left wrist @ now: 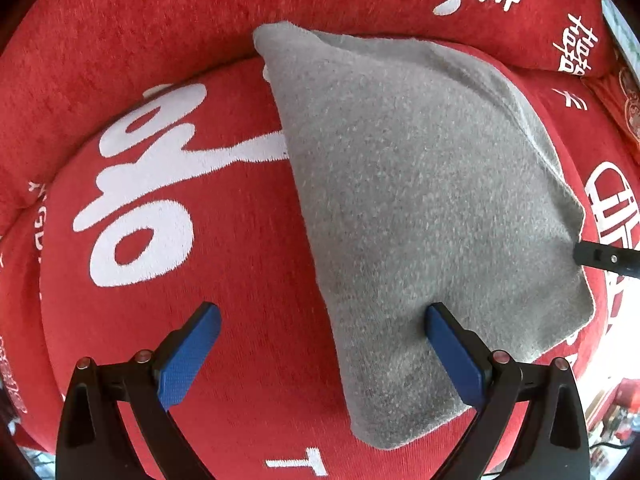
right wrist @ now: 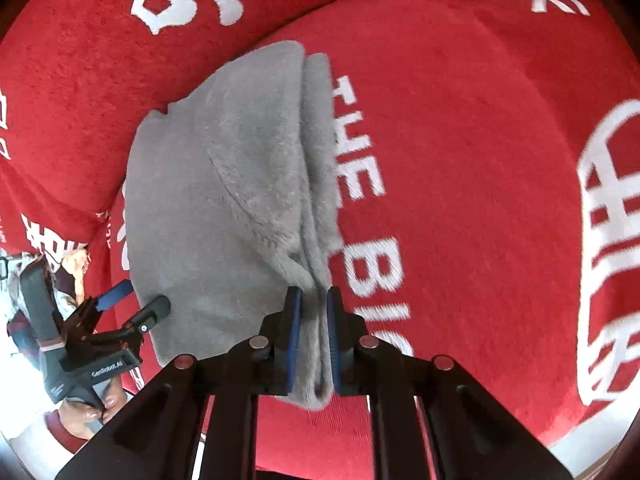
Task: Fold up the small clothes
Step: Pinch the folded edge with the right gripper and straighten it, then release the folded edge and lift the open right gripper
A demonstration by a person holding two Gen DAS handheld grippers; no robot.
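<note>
Two grippers are at work on one garment. Right gripper (right wrist: 311,344): jaws drawn almost together, pinching a bunched edge of the grey fleece cloth (right wrist: 224,200) between the blue pads (right wrist: 295,344); the gathered layers fill the narrow gap at lower centre of the right wrist view. Left gripper (left wrist: 320,356): jaws spread wide, holding nothing. Its right-hand pad (left wrist: 454,356) lies over the near part of the cloth (left wrist: 420,208); contact cannot be confirmed. Its other pad (left wrist: 188,356) stands over bare red fabric.

Outward from the jaws, the cloth lies doubled over on the red cushion (left wrist: 248,264), which carries white lettering. In the left wrist view the cloth fills the centre and right of the frame, with one corner reaching the upper centre beside the raised cushion rim (left wrist: 120,40). In the right wrist view two stacked edges show along its right side at upper centre, a sign that one fold is probably made.

Handling assessment: the item appears light, soft and limp, with a plush nap. It should sag and bunch under a single pinch and will not hold a crease unaided. It is not fragile, and the nap should resist slipping. Recommended hold: corners or edges, all layers taken together, with one gripper at each end of the edge to be carried over.
</note>
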